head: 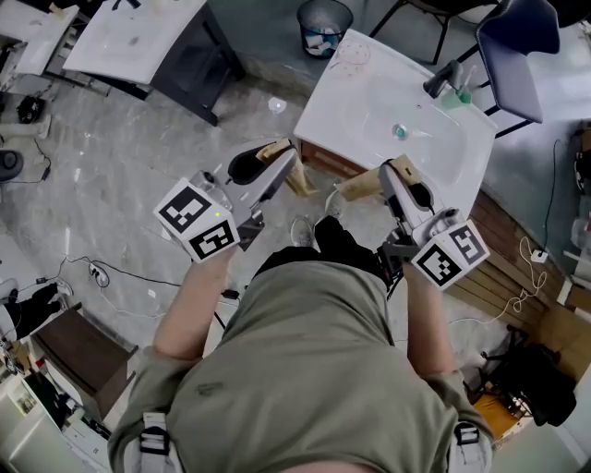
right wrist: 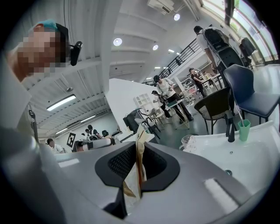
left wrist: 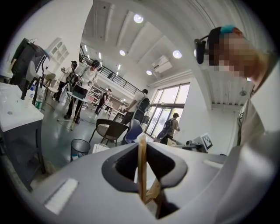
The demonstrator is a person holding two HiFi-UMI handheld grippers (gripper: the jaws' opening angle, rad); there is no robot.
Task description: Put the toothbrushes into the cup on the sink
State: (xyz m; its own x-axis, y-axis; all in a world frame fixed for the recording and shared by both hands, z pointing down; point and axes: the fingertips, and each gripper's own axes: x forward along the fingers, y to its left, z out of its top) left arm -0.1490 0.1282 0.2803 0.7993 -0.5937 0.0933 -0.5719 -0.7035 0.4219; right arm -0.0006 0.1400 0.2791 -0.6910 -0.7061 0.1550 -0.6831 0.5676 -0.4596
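I stand in front of a white sink point(head: 365, 106) with a dark faucet point(head: 440, 79) and a green cup point(head: 464, 95) at its far edge. My left gripper point(head: 284, 155) is shut on a thin bamboo toothbrush point(left wrist: 141, 168), which stands upright between the jaws. My right gripper point(head: 391, 170) is shut on a toothbrush in a tan paper wrapper point(right wrist: 132, 179). Both grippers are held level before my chest, short of the sink's near edge. In the right gripper view the cup point(right wrist: 243, 129) and faucet point(right wrist: 230, 127) stand far ahead at the right on the sink point(right wrist: 245, 159).
A mesh waste bin point(head: 324, 23) stands beyond the sink, and a blue chair point(head: 517, 46) behind it. A white table point(head: 138, 37) is at the upper left. Cables lie on the marble floor point(head: 102, 272). Several people stand far off point(left wrist: 89, 76).
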